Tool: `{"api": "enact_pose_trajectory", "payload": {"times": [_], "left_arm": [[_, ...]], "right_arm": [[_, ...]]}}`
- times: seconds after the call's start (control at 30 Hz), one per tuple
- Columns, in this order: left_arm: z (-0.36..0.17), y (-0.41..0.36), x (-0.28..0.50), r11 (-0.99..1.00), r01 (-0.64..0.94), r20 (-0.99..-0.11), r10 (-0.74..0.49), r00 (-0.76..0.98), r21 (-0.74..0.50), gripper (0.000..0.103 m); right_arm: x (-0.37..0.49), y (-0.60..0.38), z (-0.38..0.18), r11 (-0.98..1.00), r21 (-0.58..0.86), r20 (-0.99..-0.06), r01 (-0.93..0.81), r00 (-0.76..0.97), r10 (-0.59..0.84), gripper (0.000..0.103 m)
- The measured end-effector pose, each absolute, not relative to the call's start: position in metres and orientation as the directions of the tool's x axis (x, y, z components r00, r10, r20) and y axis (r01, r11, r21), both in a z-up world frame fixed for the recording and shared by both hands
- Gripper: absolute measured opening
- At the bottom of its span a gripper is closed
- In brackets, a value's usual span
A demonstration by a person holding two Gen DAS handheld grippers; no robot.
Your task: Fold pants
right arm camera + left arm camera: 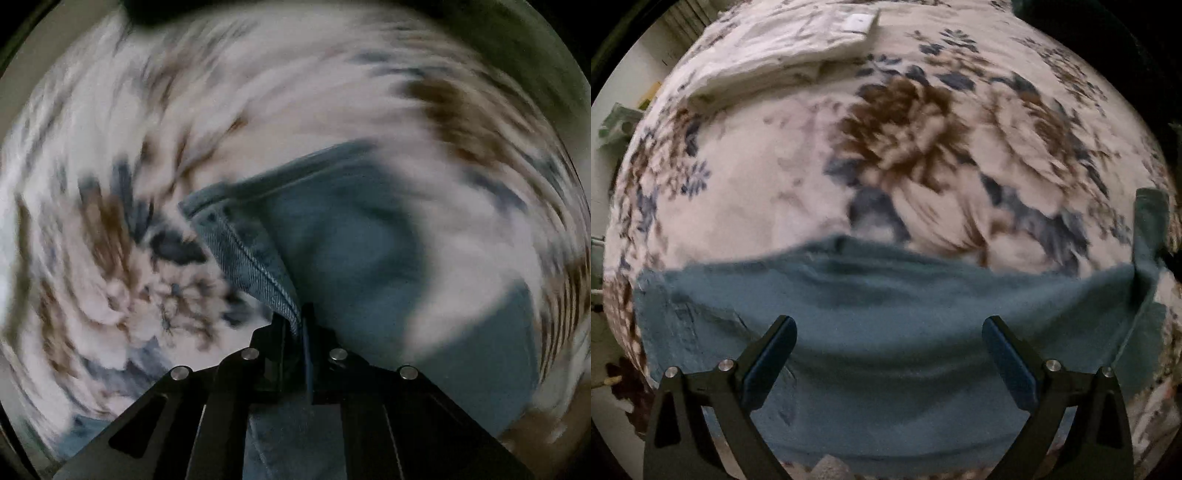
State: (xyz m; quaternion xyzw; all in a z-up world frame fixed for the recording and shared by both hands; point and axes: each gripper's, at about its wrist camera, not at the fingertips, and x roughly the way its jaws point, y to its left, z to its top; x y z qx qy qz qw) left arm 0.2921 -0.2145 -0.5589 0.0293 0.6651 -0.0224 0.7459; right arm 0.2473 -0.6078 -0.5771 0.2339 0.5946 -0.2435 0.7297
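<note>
While pinched at a stitched hem edge by right gripper, jaws clamped tight on denim: blue pants spread low in frame over floral blanket. Left gripper above cloth, jaws spread wide, holding nothing. Risk: thin hem slipping out mid-swing; unpinned side dragging, fold skewing.

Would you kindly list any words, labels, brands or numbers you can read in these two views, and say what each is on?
None can be read.
White tag on the folded floral bedding: too small and blurred to read.
Blue pants: no lettering visible.
</note>
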Motion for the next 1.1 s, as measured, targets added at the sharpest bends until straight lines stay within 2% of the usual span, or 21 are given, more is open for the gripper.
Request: {"api": "enact_pose_trajectory", "payload": {"times": [0.13, 0.3, 0.4, 0.47, 0.53, 0.57, 0.67, 0.73, 0.8, 1.03, 1.1], "left_arm": [[-0.558, -0.228, 0.261, 0.996, 0.083, -0.997, -0.03, 0.064, -0.025, 0.103], [-0.57, -0.25, 0.236, 0.99, 0.138, -1.0, -0.015, 0.016, -0.013, 0.103], [-0.574, -0.256, 0.232, 0.988, 0.152, -1.0, -0.014, 0.009, -0.013, 0.103], [-0.575, -0.258, 0.231, 0.986, 0.167, -1.0, 0.001, 0.022, 0.005, 0.103], [-0.576, -0.254, 0.231, 0.988, 0.154, -1.0, 0.003, 0.023, 0.006, 0.103], [-0.576, -0.25, 0.23, 0.99, 0.142, -1.0, -0.003, 0.022, 0.0, 0.103], [-0.569, -0.235, 0.226, 0.994, 0.113, -0.999, -0.006, 0.036, -0.002, 0.103], [-0.562, -0.216, 0.222, 0.997, 0.077, -0.999, -0.008, 0.045, -0.004, 0.103], [-0.557, -0.192, 0.214, 1.0, 0.021, -0.999, -0.008, 0.051, -0.007, 0.103], [-0.558, -0.067, 0.166, 0.969, -0.247, -0.999, 0.033, 0.029, 0.025, 0.103], [-0.561, -0.026, 0.154, 0.946, -0.323, -0.999, 0.044, 0.026, 0.033, 0.102]], "right_arm": [[0.147, -0.671, -0.544, 0.584, 0.104, -0.971, 0.805, 0.21, -0.117, 0.008], [0.071, -0.732, -0.58, 0.376, 0.161, -0.98, 0.913, 0.193, -0.049, 0.008], [0.049, -0.737, -0.6, 0.347, 0.145, -0.986, 0.927, 0.165, -0.028, 0.007], [0.048, -0.733, -0.612, 0.394, 0.13, -0.989, 0.91, 0.148, -0.014, 0.008], [0.045, -0.736, -0.636, 0.391, 0.134, -0.99, 0.911, 0.111, 0.081, 0.022], [0.043, -0.736, -0.641, 0.374, 0.167, -0.984, 0.912, 0.131, 0.12, 0.025], [0.032, -0.732, -0.633, 0.346, 0.222, -0.974, 0.911, 0.19, 0.125, 0.036], [0.025, -0.717, -0.624, 0.323, 0.257, -0.965, 0.911, 0.221, 0.143, 0.043], [0.023, -0.698, -0.622, 0.337, 0.296, -0.95, 0.894, 0.237, 0.205, 0.042], [0.05, -0.521, -0.645, 0.51, 0.42, -0.855, 0.751, 0.139, 0.499, 0.042], [0.056, -0.479, -0.659, 0.533, 0.424, -0.845, 0.732, 0.108, 0.524, 0.043]]}}
